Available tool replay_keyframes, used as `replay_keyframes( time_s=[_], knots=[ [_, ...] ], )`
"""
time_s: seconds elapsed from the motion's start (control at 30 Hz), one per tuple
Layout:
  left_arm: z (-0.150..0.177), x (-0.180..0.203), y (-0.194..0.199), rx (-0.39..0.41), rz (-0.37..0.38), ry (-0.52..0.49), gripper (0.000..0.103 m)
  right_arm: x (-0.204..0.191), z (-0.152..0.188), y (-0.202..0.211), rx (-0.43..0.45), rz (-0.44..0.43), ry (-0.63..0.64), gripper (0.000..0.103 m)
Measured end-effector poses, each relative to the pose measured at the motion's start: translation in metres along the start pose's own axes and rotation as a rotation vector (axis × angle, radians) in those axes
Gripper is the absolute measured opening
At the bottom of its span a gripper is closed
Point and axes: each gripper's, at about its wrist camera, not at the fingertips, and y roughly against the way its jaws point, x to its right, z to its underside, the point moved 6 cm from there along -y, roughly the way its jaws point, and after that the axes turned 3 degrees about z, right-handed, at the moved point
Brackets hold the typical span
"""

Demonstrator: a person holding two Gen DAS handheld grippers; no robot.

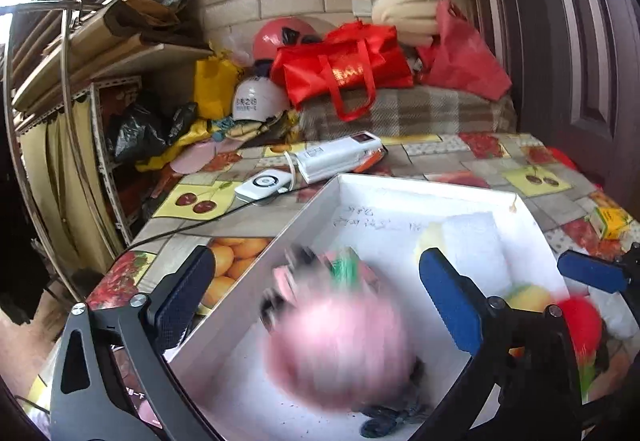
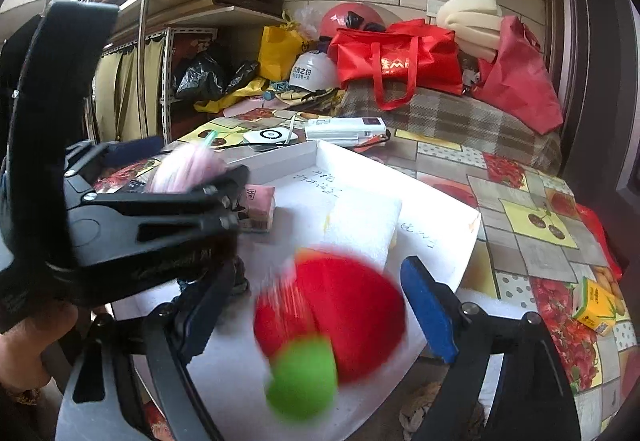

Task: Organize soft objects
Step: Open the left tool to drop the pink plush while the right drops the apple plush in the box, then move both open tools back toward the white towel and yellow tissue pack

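Pink plush toy [image 1: 340, 345] and red plush toy [image 2: 344, 305], both motion-blurred, over a white shallow box [image 1: 288, 225] on a fruit-print tablecloth [image 1: 532, 177].
L gripper [image 1: 316, 289]: jaws wide apart, pink toy between them w/ clear gaps each side, no pad contact; it sits above the box floor. R gripper [image 2: 324, 305]: jaws spread, red toy w/ green tip between them, not pinched, over the box's near edge. Folded white towel [image 2: 364, 221] lies in the box at 12 o'clock from the red toy; small pink packet [image 2: 260, 205] at 10 o'clock.
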Motion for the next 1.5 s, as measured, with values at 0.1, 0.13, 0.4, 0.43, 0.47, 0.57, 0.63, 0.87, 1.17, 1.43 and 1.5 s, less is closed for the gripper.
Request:
replay_keyframes(
  time_s=[0.1, 0.13, 0.4, 0.43, 0.47, 0.57, 0.63, 0.87, 1.17, 1.43, 1.5],
  knots=[
    [0.0, 0.0, -0.001, -0.004, -0.002, 0.0, 0.103, -0.003, 0.0, 0.003, 0.012, 0.007, 0.016, 0.085],
    [0.0, 0.001, -0.001, -0.005, -0.003, -0.002, 0.103, -0.003, 0.0, 0.003, 0.013, 0.008, 0.018, 0.085],
    [0.0, 0.002, 0.002, 0.013, -0.009, 0.0, 0.103, -0.001, 0.0, 0.005, 0.025, 0.011, -0.005, 0.085],
    [0.0, 0.002, 0.001, 0.014, -0.01, 0.001, 0.103, 0.0, 0.0, 0.006, 0.027, 0.012, -0.006, 0.085],
    [0.0, 0.002, 0.002, 0.013, -0.009, 0.001, 0.103, 0.0, 0.0, 0.006, 0.029, 0.012, -0.007, 0.085],
    [0.0, 0.002, 0.002, 0.014, -0.009, 0.002, 0.103, 0.0, 0.0, 0.007, 0.032, 0.013, -0.008, 0.085],
    [0.0, 0.002, 0.002, 0.015, -0.008, 0.002, 0.103, 0.0, 0.0, 0.007, 0.032, 0.014, -0.009, 0.085],
    [-0.001, 0.001, 0.003, 0.018, -0.009, 0.001, 0.103, 0.002, -0.002, 0.008, 0.038, 0.014, -0.017, 0.085],
    [-0.004, 0.001, 0.007, 0.034, -0.007, 0.01, 0.103, 0.004, -0.002, 0.011, 0.054, 0.017, -0.029, 0.085],
    [-0.006, -0.001, 0.012, 0.07, -0.008, 0.023, 0.103, 0.005, -0.003, 0.014, 0.074, 0.022, -0.038, 0.085],
    [-0.006, -0.002, 0.011, 0.07, -0.01, 0.03, 0.103, 0.006, -0.003, 0.016, 0.084, 0.025, -0.042, 0.085]
  ],
)
